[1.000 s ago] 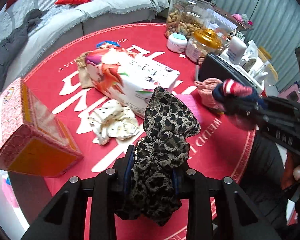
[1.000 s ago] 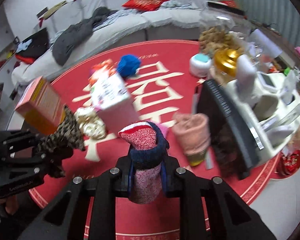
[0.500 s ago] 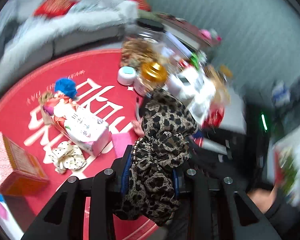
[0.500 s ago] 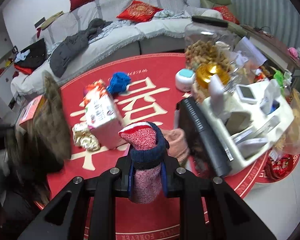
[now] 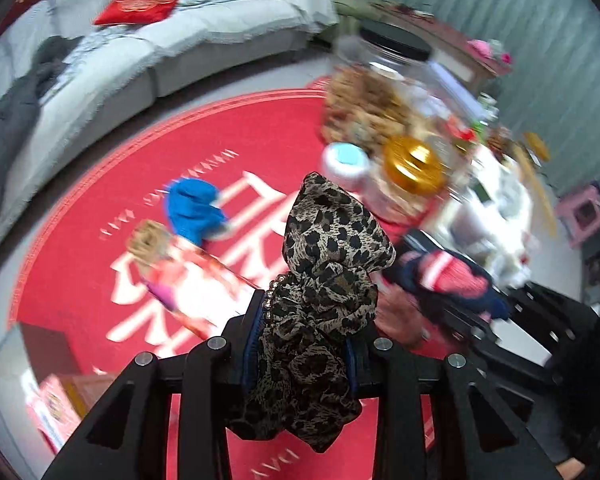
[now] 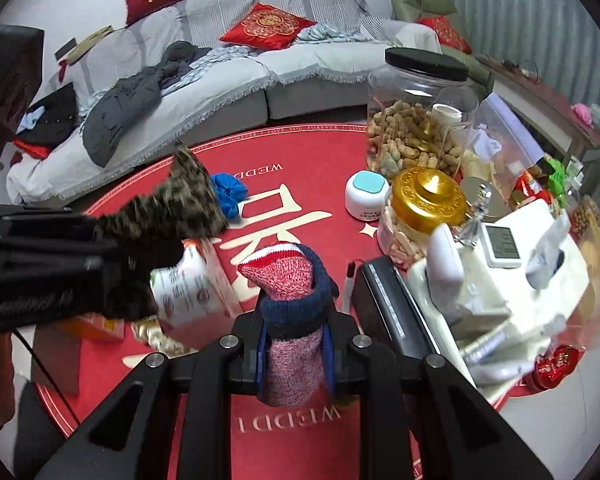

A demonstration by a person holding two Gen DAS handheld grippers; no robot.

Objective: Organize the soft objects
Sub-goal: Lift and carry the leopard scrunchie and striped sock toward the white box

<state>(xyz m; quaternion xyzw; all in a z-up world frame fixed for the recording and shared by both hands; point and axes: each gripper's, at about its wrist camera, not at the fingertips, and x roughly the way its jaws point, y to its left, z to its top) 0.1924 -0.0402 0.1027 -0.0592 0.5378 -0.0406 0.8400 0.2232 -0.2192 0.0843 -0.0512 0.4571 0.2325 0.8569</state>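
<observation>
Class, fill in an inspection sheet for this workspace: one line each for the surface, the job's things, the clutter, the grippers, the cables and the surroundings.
Surface: round red table mat with pale lettering, crowded on its right side.
Job's things: leopard-print scrunchie and red-and-navy knitted sock, both lifted off the mat; blue scrunchie lying on the mat.
Clutter: peanut jar, gold-lidded jar, small white tub, tissue pack, white organiser, marker pen.
Grippers: left gripper shut on the leopard-print scrunchie; right gripper shut on the knitted sock.
Cables: thin black cable at the left edge.
Surroundings: grey sofa with red cushions and dark clothes.
</observation>
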